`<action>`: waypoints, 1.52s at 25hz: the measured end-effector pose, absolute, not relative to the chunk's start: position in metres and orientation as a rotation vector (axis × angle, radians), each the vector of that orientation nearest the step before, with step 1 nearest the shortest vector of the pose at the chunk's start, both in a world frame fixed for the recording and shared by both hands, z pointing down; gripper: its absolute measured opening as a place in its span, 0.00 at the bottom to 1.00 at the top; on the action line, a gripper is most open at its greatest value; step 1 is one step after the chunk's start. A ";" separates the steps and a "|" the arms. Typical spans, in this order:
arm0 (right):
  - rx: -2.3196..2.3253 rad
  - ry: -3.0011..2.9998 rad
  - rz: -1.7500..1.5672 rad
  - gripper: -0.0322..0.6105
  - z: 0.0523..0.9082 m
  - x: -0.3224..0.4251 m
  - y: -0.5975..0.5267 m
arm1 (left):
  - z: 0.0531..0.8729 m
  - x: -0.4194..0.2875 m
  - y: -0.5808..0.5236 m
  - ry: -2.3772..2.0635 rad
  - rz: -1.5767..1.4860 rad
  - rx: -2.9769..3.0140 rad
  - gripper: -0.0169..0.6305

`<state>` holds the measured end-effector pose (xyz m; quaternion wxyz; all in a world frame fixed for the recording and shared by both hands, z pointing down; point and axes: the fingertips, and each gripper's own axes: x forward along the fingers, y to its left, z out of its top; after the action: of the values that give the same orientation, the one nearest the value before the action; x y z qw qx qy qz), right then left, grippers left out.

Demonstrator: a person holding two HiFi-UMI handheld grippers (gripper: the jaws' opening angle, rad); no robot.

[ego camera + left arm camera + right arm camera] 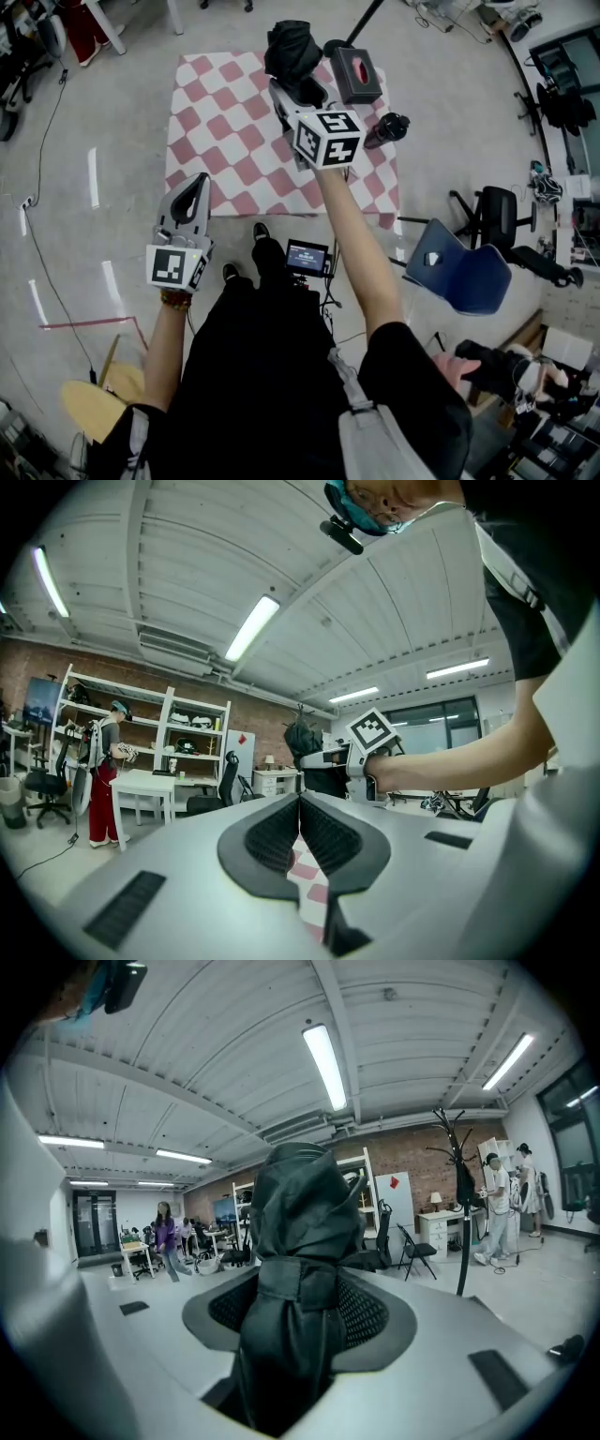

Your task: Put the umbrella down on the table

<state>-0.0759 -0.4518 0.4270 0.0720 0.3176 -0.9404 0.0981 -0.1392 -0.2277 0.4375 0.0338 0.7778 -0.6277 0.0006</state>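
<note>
Currently right gripper [286,96] clamps the folded black umbrella [292,47] over the checkered table [217,127] (for lowering); left gripper [195,187] idles, jaws together, empty.

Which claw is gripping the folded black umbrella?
The right claw, shut on the folded black fabric umbrella; the left claw is shut on nothing.
</note>
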 end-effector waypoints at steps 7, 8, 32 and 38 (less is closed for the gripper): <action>0.826 -2.637 0.438 0.40 0.509 -0.095 -0.475 | 0.446 -0.139 -0.233 -1.933 0.031 2.366 0.05; 0.808 -2.609 0.456 0.40 0.521 -0.098 -0.476 | 0.448 -0.140 -0.234 -1.937 0.042 2.356 0.05; 0.665 -2.239 0.590 0.40 0.705 -0.111 -0.523 | 0.493 -0.144 -0.266 -1.971 0.047 2.205 0.05; 0.647 -2.178 0.606 0.40 0.738 -0.114 -0.532 | 0.508 -0.150 -0.271 -1.959 0.152 2.126 0.05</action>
<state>-0.1142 -0.5324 0.7379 0.3848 0.2541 -0.8549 0.2379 -0.1503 -0.2706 0.5083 0.1232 0.7289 -0.6715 0.0520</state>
